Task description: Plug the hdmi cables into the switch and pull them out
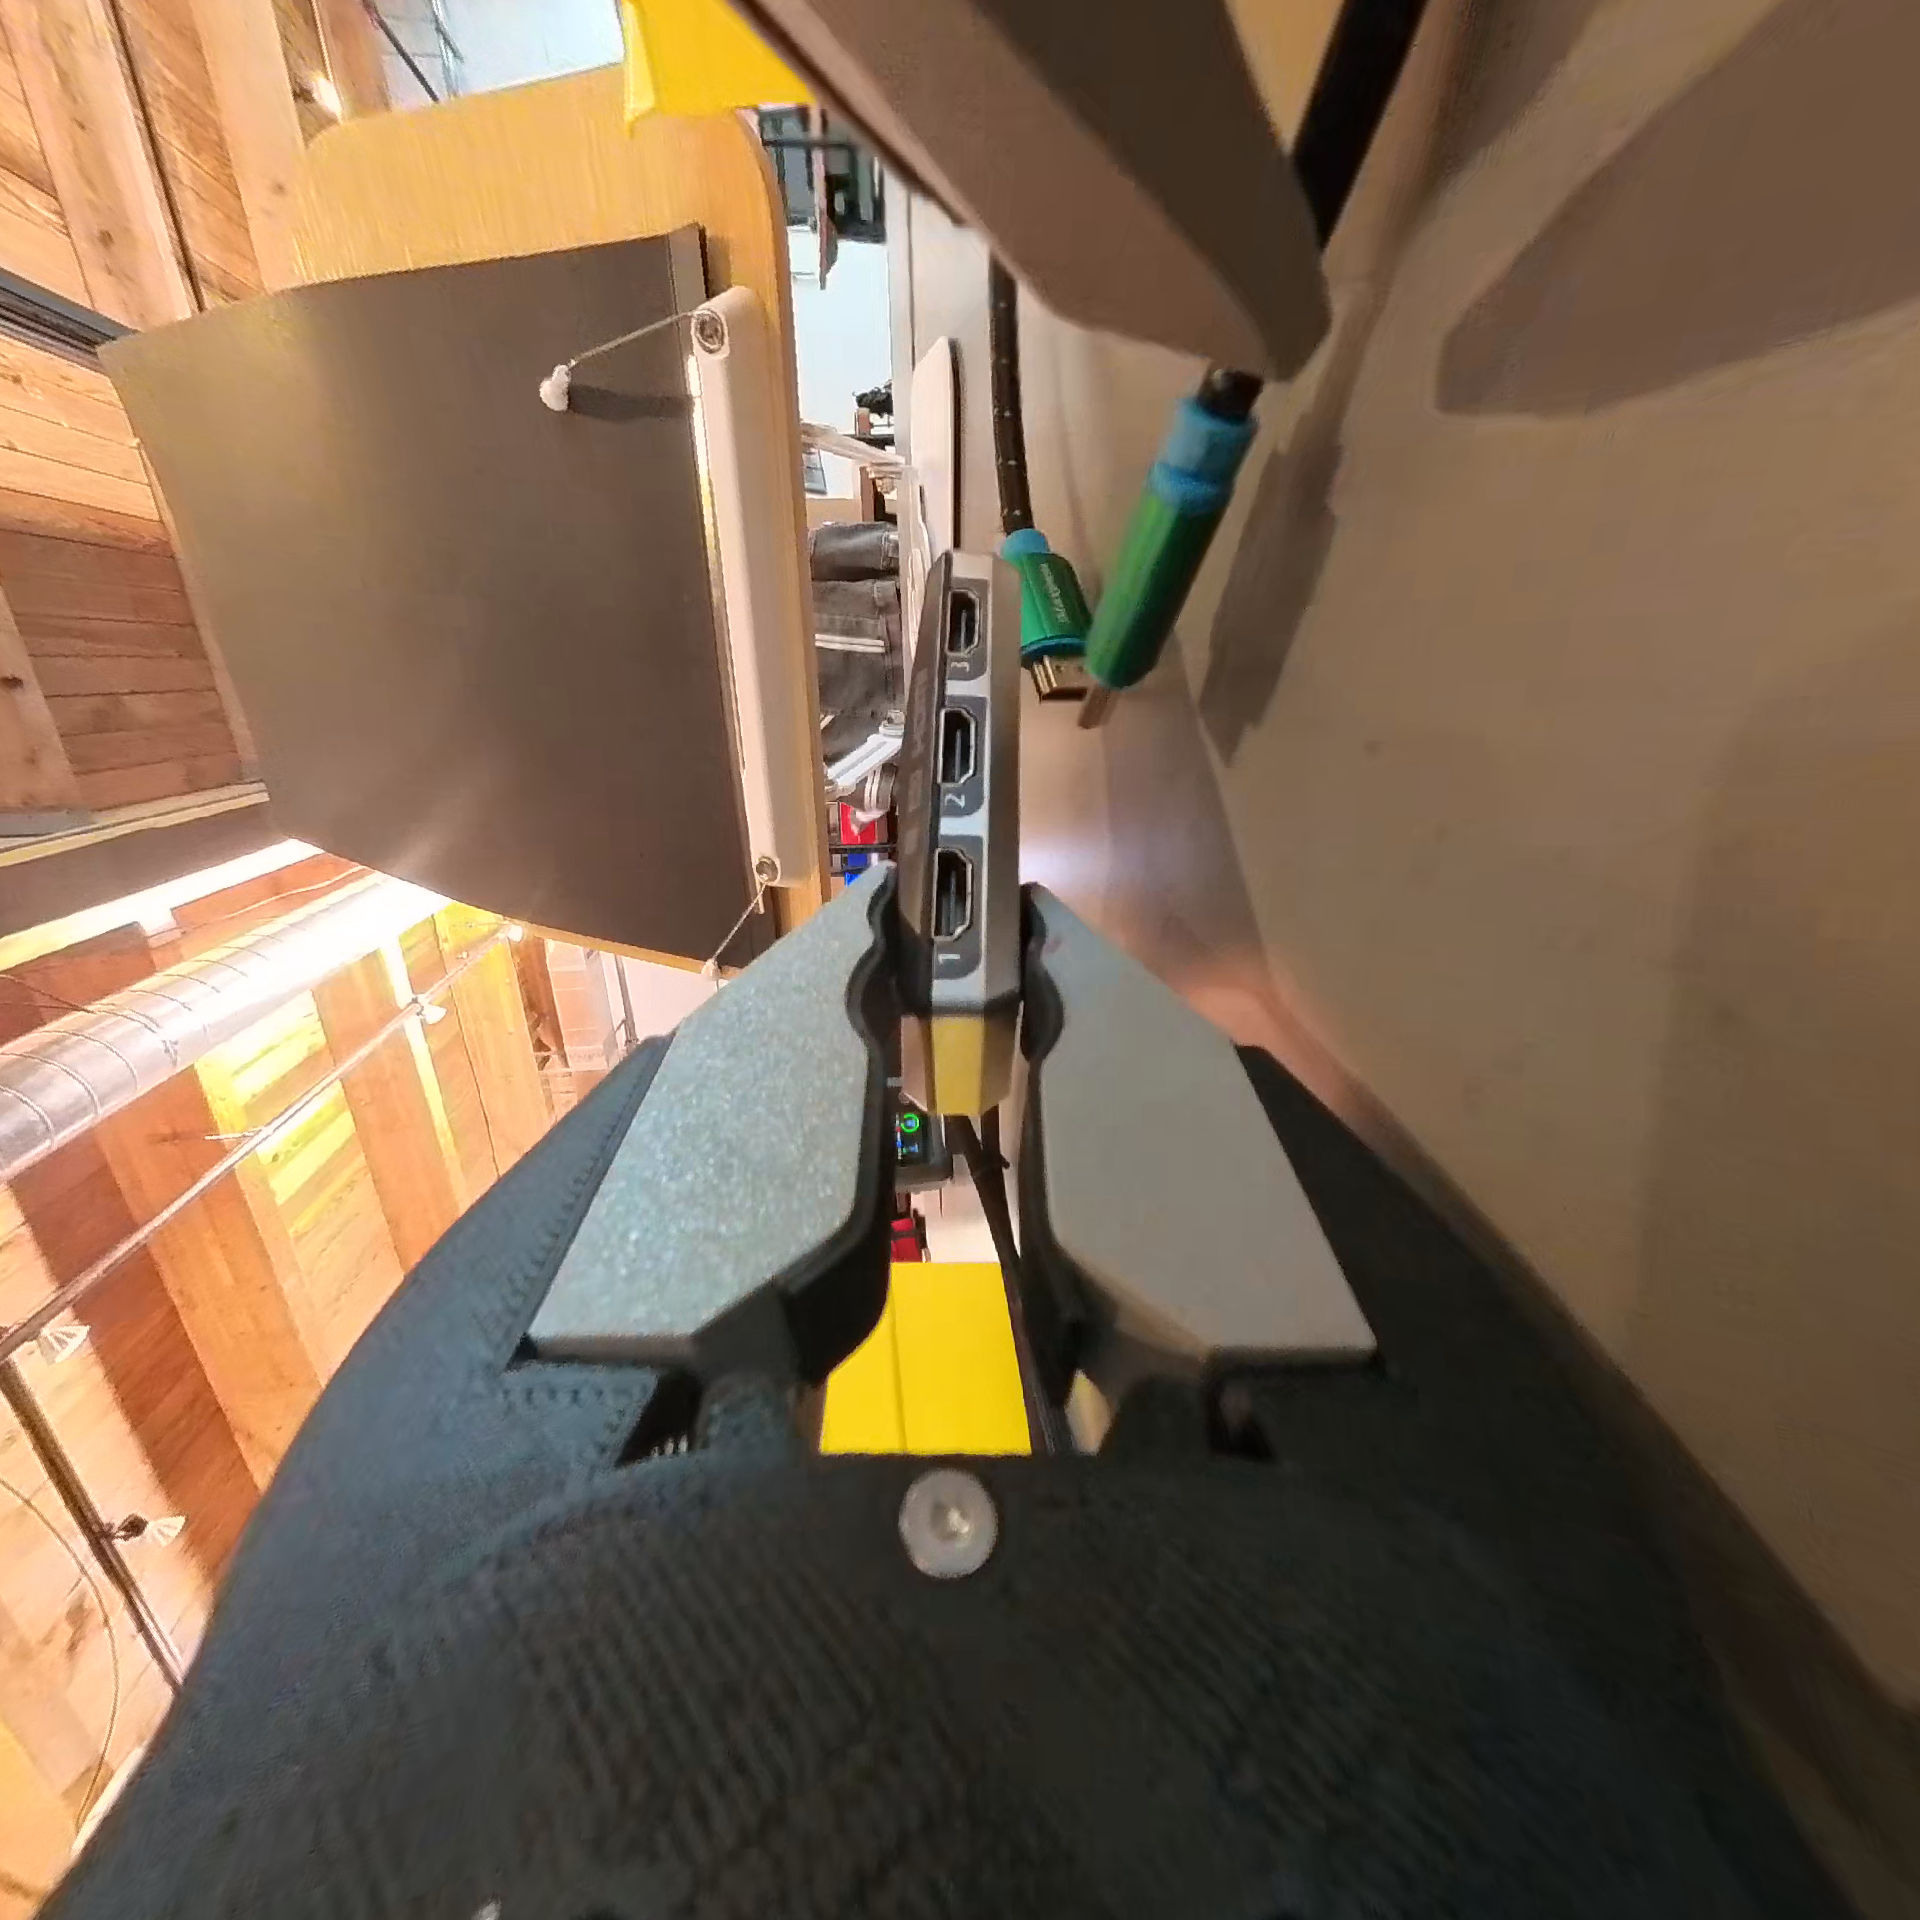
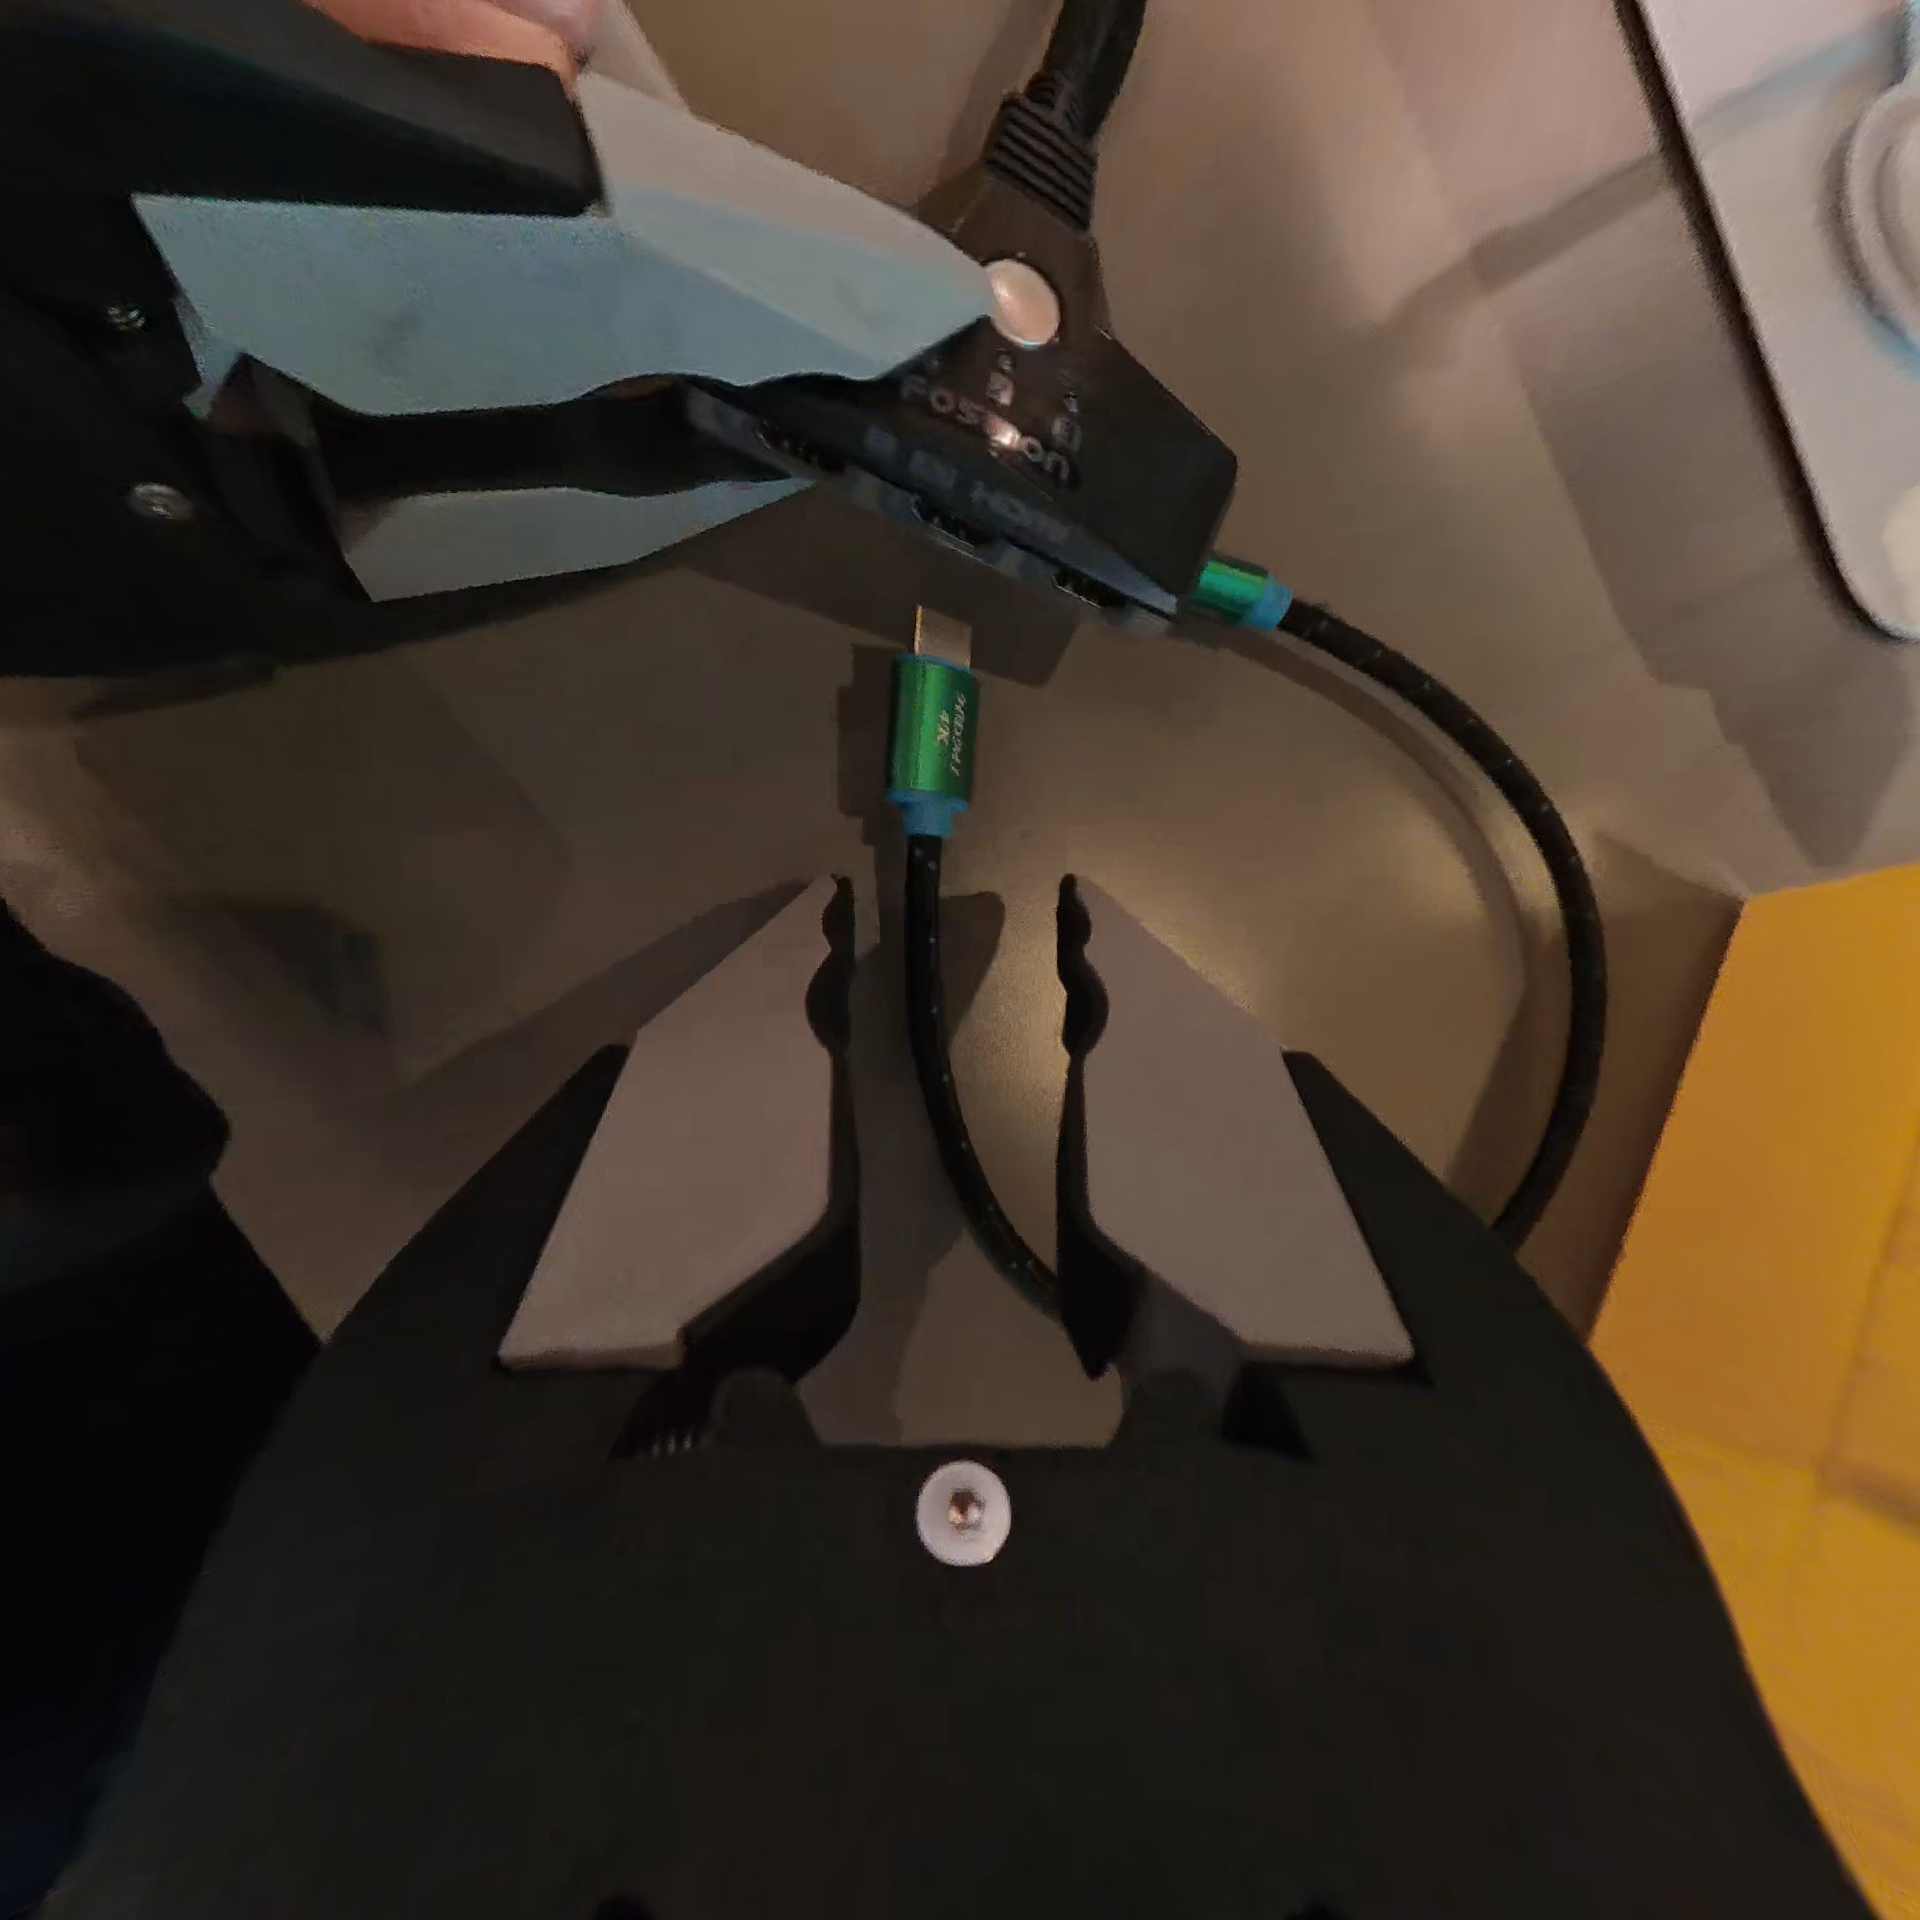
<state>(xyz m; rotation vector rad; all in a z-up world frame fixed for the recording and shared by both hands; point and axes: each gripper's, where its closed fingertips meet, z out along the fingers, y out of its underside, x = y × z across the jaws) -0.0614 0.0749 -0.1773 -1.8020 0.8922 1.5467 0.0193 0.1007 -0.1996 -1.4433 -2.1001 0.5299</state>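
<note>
Our left tool squeezes the flat black metal switch, lifted off the grey tabletop. Our right tool hangs loose around one green-ended black cable. All three holes look empty; we can't tell whether plugging has begun.

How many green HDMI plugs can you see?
2. One green metal HDMI plug lies just ahead of the right claw, unplugged; the other green plug lies beside the black switch's far end.

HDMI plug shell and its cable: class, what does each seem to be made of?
The HDMI plug shell looks like green anodised metal, going by its satin sheen. The cable seems sheathed in black woven braid, flecked with pale threads. Neither is certain from the look alone.
</note>
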